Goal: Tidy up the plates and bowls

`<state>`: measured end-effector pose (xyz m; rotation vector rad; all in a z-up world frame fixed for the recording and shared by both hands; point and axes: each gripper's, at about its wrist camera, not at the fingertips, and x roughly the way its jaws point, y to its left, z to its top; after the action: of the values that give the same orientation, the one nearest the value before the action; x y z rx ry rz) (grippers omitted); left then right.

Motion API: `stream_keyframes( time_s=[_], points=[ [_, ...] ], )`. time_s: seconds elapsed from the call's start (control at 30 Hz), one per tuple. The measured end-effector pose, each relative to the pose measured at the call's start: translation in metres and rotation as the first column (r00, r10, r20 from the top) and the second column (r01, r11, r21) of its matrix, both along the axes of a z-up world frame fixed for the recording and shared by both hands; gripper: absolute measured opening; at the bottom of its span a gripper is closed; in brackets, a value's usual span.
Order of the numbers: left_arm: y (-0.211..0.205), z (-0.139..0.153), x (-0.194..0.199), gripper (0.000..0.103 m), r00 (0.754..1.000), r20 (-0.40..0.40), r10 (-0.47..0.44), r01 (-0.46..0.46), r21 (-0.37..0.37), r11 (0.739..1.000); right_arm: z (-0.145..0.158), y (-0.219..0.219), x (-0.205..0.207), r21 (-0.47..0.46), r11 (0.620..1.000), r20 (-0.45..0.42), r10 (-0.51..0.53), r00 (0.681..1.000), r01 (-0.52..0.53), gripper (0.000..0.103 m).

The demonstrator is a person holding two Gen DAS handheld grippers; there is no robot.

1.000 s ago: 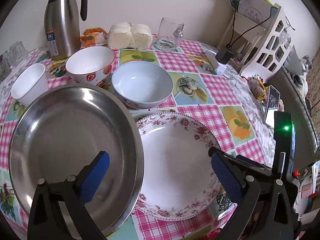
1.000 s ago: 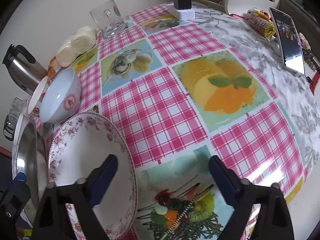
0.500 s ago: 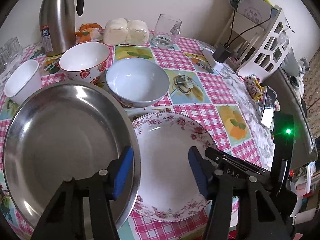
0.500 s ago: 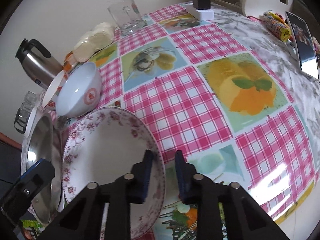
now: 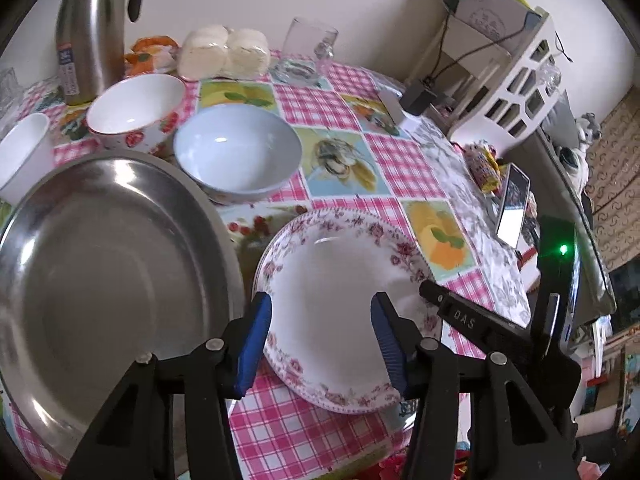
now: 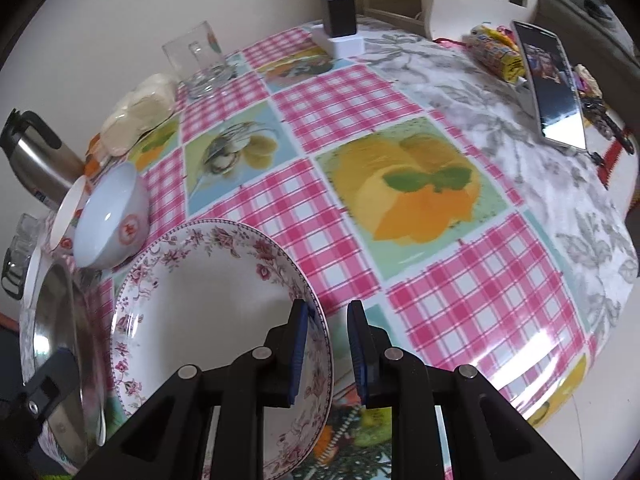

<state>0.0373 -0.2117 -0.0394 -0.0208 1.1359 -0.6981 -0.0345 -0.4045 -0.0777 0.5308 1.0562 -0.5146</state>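
While its jaws have just been closing, the left gripper [image 5: 322,336] stands half open over the floral plate [image 5: 340,300], steel pan [image 5: 104,264] left. The right gripper [image 6: 326,350], nearly closed, pinches the plate's right rim; bowls [image 6: 110,216] far left.

My floral-rimmed white plate [image 5: 332,280] tilted up off the cloth at its right edge, big steel dish [image 5: 108,256] just left, pale blue bowl [image 5: 236,152] beyond, strawberry-print bowl [image 5: 136,108] far left, white cup [image 5: 22,152] at the left edge
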Motion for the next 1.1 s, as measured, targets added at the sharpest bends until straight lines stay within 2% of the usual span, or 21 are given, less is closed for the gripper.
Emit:
stream_keyframes(
  time_s=[0.33,0.43,0.6,0.73,0.9,1.1],
  points=[
    [-0.030,-0.015,-0.006,0.048,0.996,-0.051,-0.072,0.074,0.040,0.996,0.003,-0.025,-0.017,-0.047,0.993,-0.030,-0.111,0.993,0.110,0.022],
    [-0.036,-0.024,-0.004,0.047,0.993,-0.091,-0.073,0.077,0.044,0.996,0.003,-0.033,-0.022,-0.037,0.989,-0.026,-0.144,0.989,0.143,0.022],
    [-0.048,-0.039,-0.005,0.042,0.990,-0.116,-0.085,0.097,0.103,0.990,0.003,-0.037,-0.023,-0.040,0.987,-0.025,-0.159,0.987,0.158,0.022],
    [-0.052,-0.051,-0.003,0.040,0.987,-0.147,-0.072,0.090,0.118,0.989,0.000,-0.037,-0.021,-0.035,0.987,-0.029,-0.157,0.987,0.156,0.022],
    [-0.056,-0.067,-0.001,0.027,0.985,-0.160,-0.062,0.086,0.151,0.985,-0.003,-0.037,-0.019,-0.024,0.988,-0.029,-0.153,0.988,0.152,0.022],
    [-0.062,-0.066,-0.001,0.026,0.990,-0.118,-0.076,0.093,0.148,0.985,-0.007,-0.043,-0.020,0.027,0.985,0.001,-0.171,0.985,0.171,0.025]
  ],
)
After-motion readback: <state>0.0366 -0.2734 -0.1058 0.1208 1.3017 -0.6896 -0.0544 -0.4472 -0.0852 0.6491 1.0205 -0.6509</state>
